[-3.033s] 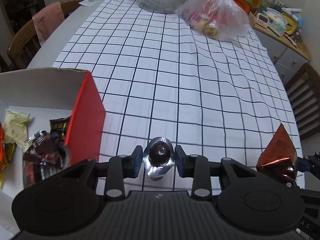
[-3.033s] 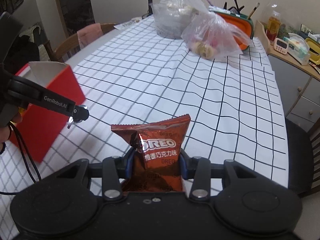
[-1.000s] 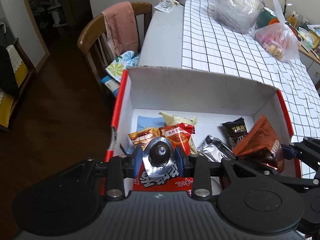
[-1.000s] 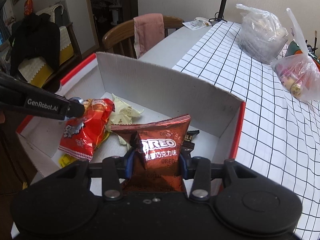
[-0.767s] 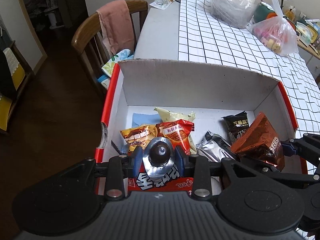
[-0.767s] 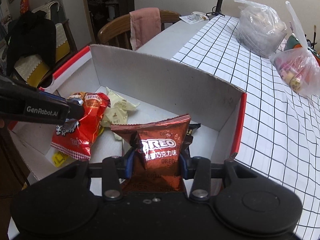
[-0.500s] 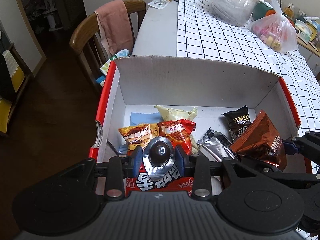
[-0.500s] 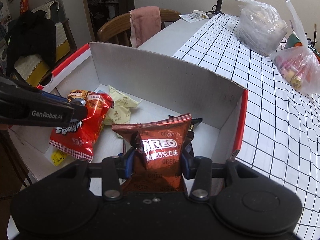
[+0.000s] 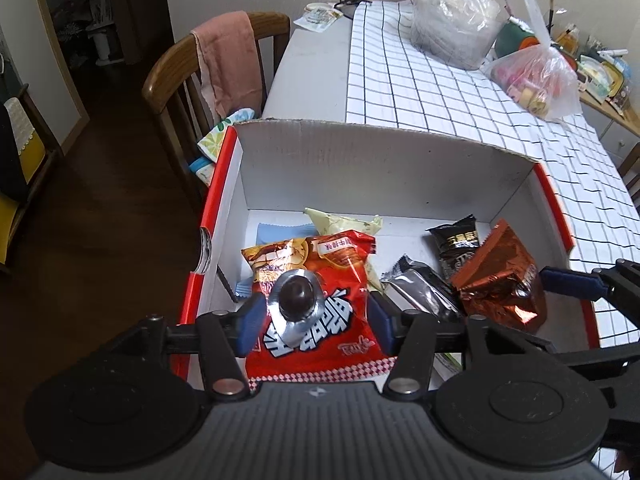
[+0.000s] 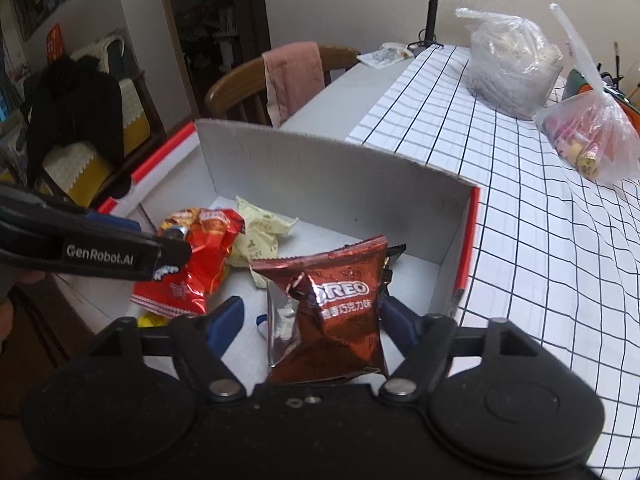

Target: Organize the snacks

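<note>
Release over the box (image 9: 384,160) on the worktop (image 9: 440,92). Both jaws, clamped a second ago, are opening: left gripper (image 9: 314,320) frees the foil-cupped chocolate (image 9: 297,300) onto the red packet (image 9: 320,320); right gripper (image 10: 312,320) frees the Oreo pack (image 10: 326,316), now inside the box.

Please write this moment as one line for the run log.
left gripper: opening, foil chocolate between | right gripper: opening, Oreo pack between | both over box
</note>
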{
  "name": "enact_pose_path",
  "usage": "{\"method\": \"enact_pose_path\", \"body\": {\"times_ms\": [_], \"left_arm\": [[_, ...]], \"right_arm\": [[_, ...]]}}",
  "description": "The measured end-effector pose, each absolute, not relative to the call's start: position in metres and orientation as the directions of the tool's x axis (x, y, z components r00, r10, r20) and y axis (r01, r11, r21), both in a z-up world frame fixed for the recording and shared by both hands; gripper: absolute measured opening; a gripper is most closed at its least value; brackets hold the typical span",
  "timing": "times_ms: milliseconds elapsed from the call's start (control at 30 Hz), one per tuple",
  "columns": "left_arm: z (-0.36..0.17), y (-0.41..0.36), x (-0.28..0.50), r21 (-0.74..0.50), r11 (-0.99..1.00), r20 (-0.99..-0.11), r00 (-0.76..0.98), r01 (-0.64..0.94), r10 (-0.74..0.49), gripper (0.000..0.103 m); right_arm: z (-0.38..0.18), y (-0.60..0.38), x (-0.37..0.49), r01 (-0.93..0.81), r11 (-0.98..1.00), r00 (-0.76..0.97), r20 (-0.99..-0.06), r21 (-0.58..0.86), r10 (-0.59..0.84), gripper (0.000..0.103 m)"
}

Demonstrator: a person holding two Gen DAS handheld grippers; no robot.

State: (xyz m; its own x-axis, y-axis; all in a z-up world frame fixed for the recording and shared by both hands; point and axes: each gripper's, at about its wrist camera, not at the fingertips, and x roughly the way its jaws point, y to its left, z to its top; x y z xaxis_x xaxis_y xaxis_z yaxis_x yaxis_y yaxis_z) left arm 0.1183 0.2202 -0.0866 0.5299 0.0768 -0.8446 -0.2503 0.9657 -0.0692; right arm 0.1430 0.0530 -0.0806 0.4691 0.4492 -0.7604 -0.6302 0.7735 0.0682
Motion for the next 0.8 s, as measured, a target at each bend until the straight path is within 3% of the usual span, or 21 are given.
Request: {"method": "enact_pose_path", "body": {"times_ms": [133,367,633,800], "left_arm": [[-0.076,0.218,0.108,-0.086,0.967,-0.826,0.56,-0.24,0.066,0.066],[-0.056,0.213,0.087,-0.125,0.968,-0.786,0.617,-0.219,0.038,0.076],[-0.033,0.199,0.061,-0.154,0.973,-0.732,0.682,-0.173,0.005,0.087],[-0.023,0.191,0.048,-0.176,0.974,-0.71,0.704,-0.141,-0.026,0.088]], "right_arm": [[-0.068,0.042,0.136,-0.621,0.779,0.488,-0.734,0.089,0.473,0.09],[-0.042,0.023,0.119,-0.613,0.781,0.521,-0.68,0.123,0.516,0.1],[-0.02,0.0,0.1,-0.604,0.78,0.553,-0.619,0.164,0.558,0.103],[-0.009,-0.014,0.09,-0.596,0.782,0.574,-0.585,0.182,0.573,0.103]]}}
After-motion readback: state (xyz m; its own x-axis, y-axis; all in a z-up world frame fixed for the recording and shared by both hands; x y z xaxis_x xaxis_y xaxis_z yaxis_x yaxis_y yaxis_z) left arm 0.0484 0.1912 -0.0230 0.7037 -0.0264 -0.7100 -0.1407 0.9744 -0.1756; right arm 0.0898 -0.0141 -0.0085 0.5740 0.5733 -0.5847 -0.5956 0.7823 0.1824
